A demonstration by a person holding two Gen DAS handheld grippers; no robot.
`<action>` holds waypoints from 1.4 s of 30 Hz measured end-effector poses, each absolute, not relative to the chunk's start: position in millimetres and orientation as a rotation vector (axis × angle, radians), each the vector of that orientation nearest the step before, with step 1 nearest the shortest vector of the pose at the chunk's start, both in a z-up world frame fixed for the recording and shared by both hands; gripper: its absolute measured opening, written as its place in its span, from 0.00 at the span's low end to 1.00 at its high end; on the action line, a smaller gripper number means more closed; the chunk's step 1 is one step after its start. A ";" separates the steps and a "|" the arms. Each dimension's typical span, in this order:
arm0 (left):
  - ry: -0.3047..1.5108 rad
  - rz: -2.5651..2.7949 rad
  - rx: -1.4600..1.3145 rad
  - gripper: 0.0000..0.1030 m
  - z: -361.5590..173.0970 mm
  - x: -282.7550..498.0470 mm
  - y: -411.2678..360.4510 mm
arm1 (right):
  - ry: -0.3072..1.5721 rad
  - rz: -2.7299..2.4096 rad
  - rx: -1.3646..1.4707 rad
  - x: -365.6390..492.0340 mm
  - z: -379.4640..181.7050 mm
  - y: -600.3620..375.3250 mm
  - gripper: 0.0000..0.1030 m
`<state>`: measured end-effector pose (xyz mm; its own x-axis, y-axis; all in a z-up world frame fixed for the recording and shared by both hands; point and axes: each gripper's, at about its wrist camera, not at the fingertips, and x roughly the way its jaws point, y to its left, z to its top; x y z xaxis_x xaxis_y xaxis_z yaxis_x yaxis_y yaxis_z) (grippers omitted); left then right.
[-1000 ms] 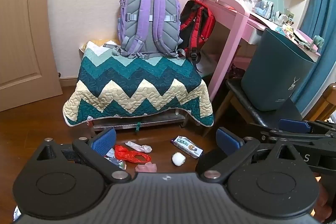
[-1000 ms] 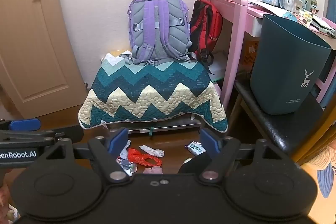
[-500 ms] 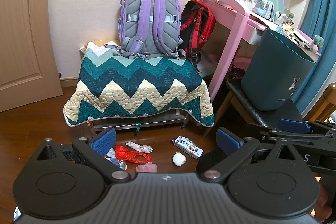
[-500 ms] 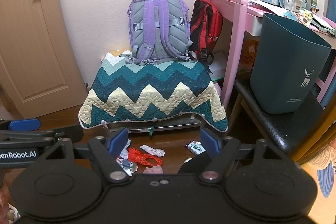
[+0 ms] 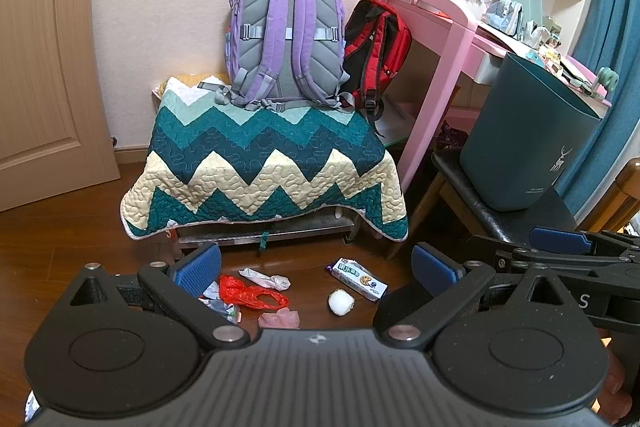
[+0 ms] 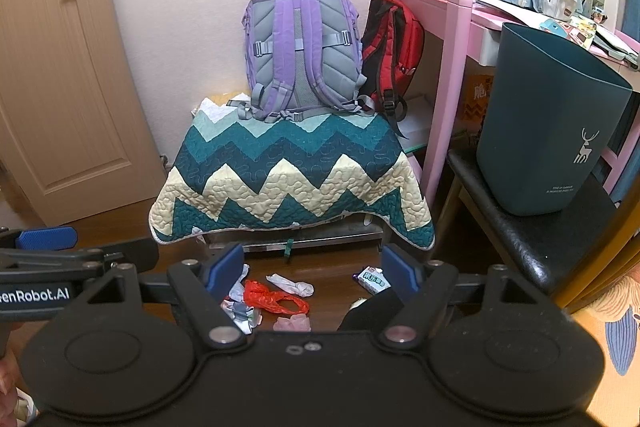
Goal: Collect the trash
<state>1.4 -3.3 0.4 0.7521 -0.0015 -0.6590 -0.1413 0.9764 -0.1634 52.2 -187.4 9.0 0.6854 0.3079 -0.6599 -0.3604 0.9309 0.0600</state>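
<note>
Left gripper (image 5: 316,269) and right gripper (image 6: 314,267): both spread wide, empty, above the dark wooden floor (image 5: 60,267). Between the fingers at 12 o'clock: crumpled red plastic bag (image 5: 250,295), white paper ball (image 5: 341,303), biscuit wrapper (image 5: 358,278). At 2 o'clock: dark teal plastic bin (image 5: 524,143) on a black chair seat (image 5: 480,187).

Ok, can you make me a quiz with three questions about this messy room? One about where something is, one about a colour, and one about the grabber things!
1. Where does the teal bin stand?
A. on the floor by the door
B. on the black chair seat
C. on the quilt

2. What colour is the plastic bag on the floor?
A. red
B. green
C. yellow

3. How are the left gripper and right gripper?
A. both shut on trash
B. one holds the white ball
C. both open and empty

Answers: 1 B, the bin's base rests on the chair seat. 2 A, it is bright red beside the wrappers. 3 C, the blue pads stand apart with nothing between them.
</note>
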 end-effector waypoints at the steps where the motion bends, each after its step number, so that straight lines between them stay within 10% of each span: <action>1: 0.717 0.077 -0.209 0.99 0.4 1.3 -3.2 | 0.725 0.375 -0.077 52.0 8.8 -187.6 0.73; 42: 0.721 0.076 -0.220 0.99 -14.7 1.7 4.5 | 0.740 0.373 -0.085 56.2 -3.1 -180.9 0.73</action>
<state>1.7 4.5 -14.7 0.7493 -0.0066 -0.6622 -0.1445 0.9742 -0.1732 56.2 -180.9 -3.1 0.6763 0.3017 -0.6721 -0.3612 0.9309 0.0544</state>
